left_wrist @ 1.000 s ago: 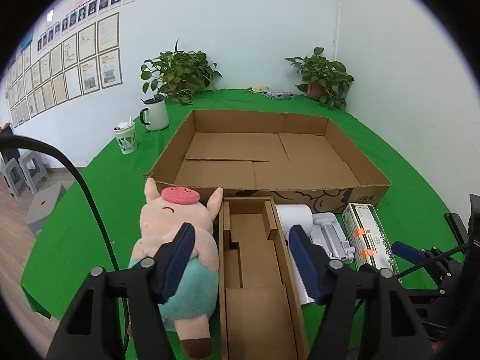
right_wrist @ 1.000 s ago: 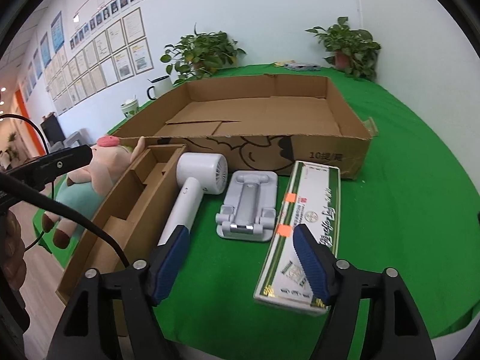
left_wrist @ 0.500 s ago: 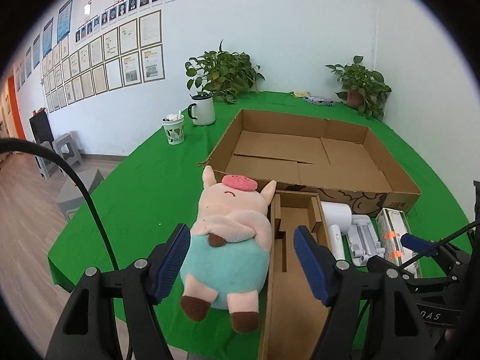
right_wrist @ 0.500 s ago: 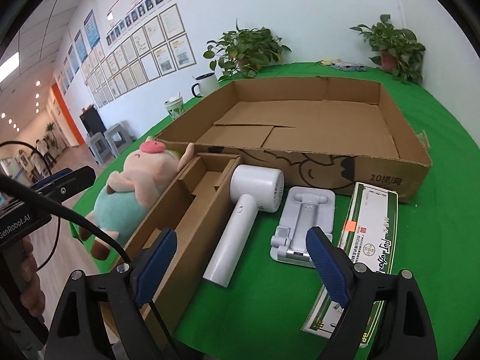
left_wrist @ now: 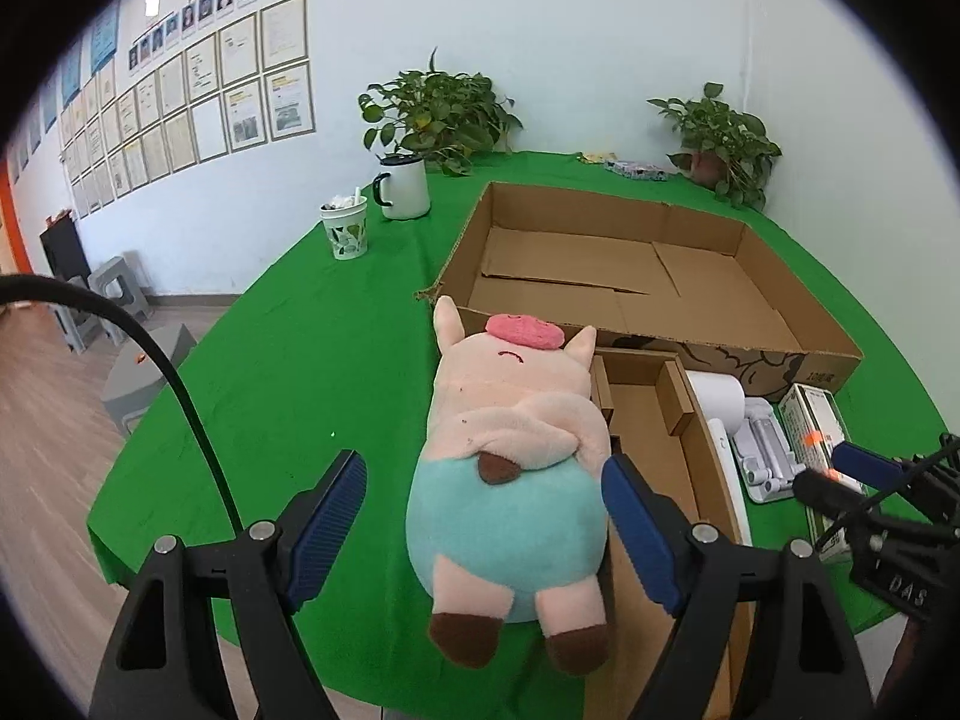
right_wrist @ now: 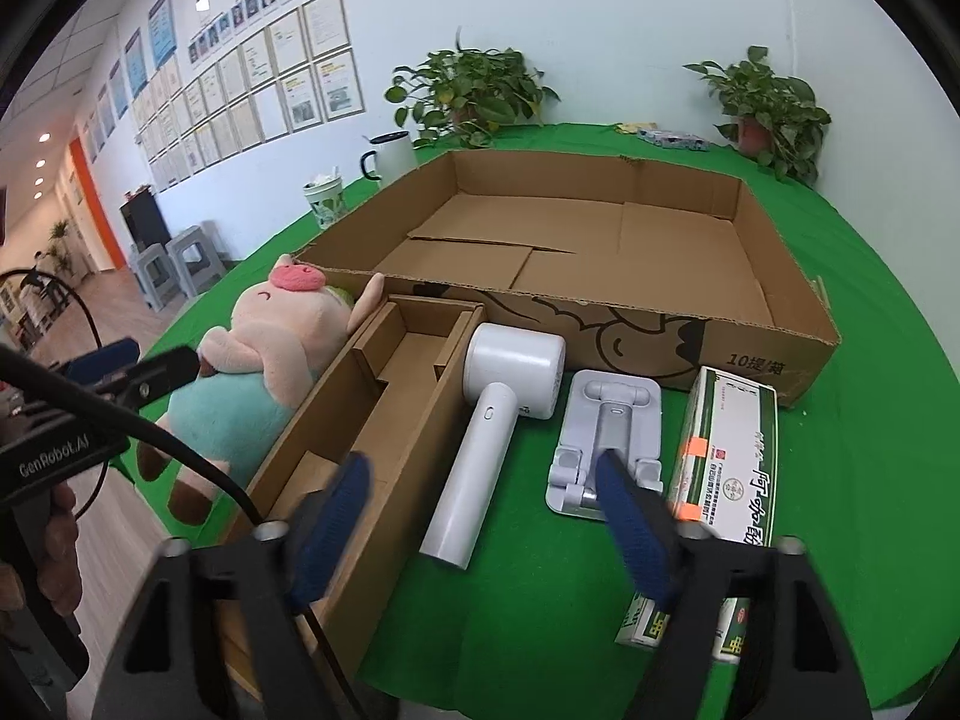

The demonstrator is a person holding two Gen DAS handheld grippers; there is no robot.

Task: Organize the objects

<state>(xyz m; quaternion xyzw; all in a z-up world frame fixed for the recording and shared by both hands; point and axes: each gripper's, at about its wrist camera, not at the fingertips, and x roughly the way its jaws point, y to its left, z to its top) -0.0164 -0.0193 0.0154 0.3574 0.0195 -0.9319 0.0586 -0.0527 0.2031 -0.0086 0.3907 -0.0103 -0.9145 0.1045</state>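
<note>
**Spotter:** Which one are you going for?

**Operator:** The plush pig (left_wrist: 510, 456). It lies on the green counter (left_wrist: 288, 384), on its back, just left of the narrow cardboard insert (right_wrist: 384, 414) and touching its wall. My left gripper (left_wrist: 483, 516) hangs directly over the pig's teal belly, spread wide and holding nothing.

**Spotter:** How does it run relative to your fingers?

**Operator:** Its long axis points away from me, feet nearest, snout toward the big shallow carton (left_wrist: 630, 282). So the fingers straddle it across the width, which is the way I'd want to pinch it, I think. The right-hand pad sits very near the insert's edge; that's my worry.

**Spotter:** And your other hand?

**Operator:** The right gripper (right_wrist: 480, 516) is also wide and empty, above the white hair dryer (right_wrist: 492, 420), with the phone stand (right_wrist: 612, 438) and the green-and-white box (right_wrist: 726, 468) to its right. The pig is well off to its left, so the left one is plainly nearer.
</note>
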